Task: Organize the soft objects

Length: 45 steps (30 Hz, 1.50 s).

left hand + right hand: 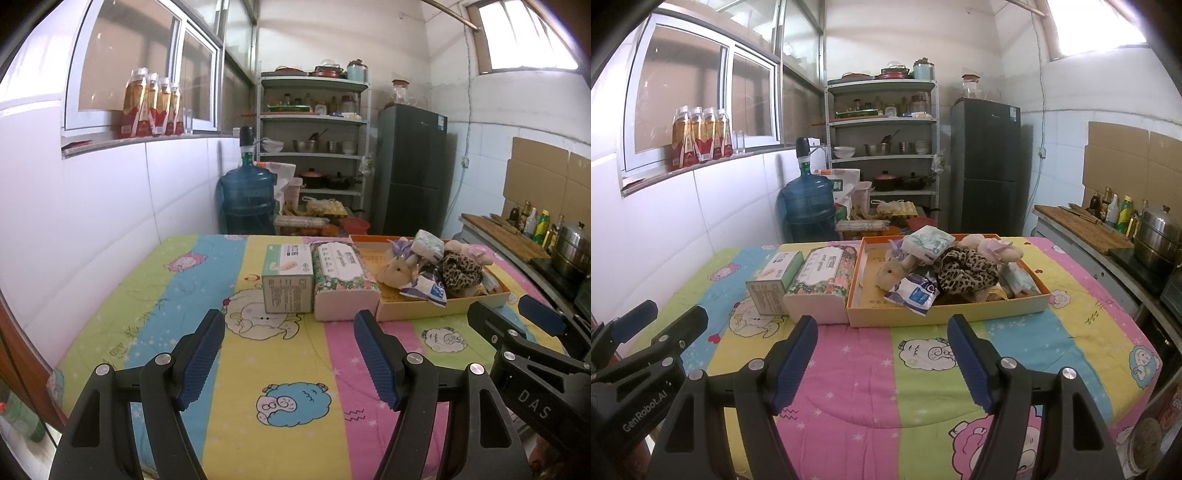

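Looks mostly done already, judging by how things lie — or else not begun, if the pile is meant to be sorted out of the tray.

Heaped in the shallow orange-rimmed tray (945,314), at about 12 o'clock from the right gripper (882,358): a beige plush toy (895,269), a blue-and-white soft pack (914,293), a leopard-print fabric piece (964,271), a pale green-patterned pack (929,240) on top, a pinkish plush (993,249) toward 1 o'clock. Loose and overlapping, not laid in order.

Just outside the tray's left wall, touching or nearly so: a floral tissue pack (822,284), and beside it at 11 o'clock a green-and-white box (774,280). Possibly left to place, though hard to say whether meant to stay out.

Nothing else soft lying free on the cartoon-print quilt (871,387).

Right gripper: jaws spread wide, nothing between them, well short of the tray. Left gripper (290,354): jaws likewise wide apart and empty, aimed at 12 o'clock toward the green-and-white box (288,280) and floral tissue pack (341,280), with the tray (424,308) off at 1 o'clock.

Likely remaining — tidying the heap or bringing in the two outside packs.
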{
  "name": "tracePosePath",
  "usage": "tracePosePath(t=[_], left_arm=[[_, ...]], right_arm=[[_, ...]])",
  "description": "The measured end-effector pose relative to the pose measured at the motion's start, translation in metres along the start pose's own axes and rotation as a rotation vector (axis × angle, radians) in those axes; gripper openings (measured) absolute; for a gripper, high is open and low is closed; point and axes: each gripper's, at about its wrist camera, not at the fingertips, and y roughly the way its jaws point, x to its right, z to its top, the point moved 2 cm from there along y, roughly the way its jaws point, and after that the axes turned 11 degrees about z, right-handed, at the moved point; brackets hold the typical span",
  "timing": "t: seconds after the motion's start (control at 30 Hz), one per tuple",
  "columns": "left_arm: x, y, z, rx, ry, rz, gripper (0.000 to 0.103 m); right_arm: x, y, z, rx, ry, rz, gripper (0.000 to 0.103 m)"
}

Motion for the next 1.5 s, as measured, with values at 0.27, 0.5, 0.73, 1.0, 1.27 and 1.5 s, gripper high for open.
tracePosePath(t=[0.27, 0.5, 0.73, 1.0, 1.27, 1.5], left_arm=[[0.0002, 0.0019, -0.0015, -0.003, -0.001, 0.0, 0.074], [0.0003, 0.0026, -0.0029, -0.005, 0.0, 0.001, 0.074], [0.0001, 0.0028, -0.0032, -0.005, 0.0, 0.0, 0.074], [0.0, 0.0028, -0.0024, -0.006, -0.001, 0.0, 0.074], [-0.0003, 0.0029, -0.0016, -0.006, -0.002, 0.0, 0.074], [-0.0007, 0.0032, -0.0016, -0.007, -0.002, 0.0, 0.074]], right_arm=[[0.0006, 0.0018, -0.0011, -0.004, 0.0, 0.002, 0.072], [0.0015, 0.0029, -0.0018, -0.008, 0.001, 0.005, 0.072], [0.0011, 0.0031, -0.0017, -0.008, 0.001, 0.005, 0.072], [0.0004, 0.0029, -0.0023, -0.01, 0.0, 0.005, 0.072], [0.0009, 0.0044, -0.006, -0.013, -0.001, 0.007, 0.072], [0.0005, 0.0056, -0.0057, -0.016, -0.001, 0.007, 0.072]])
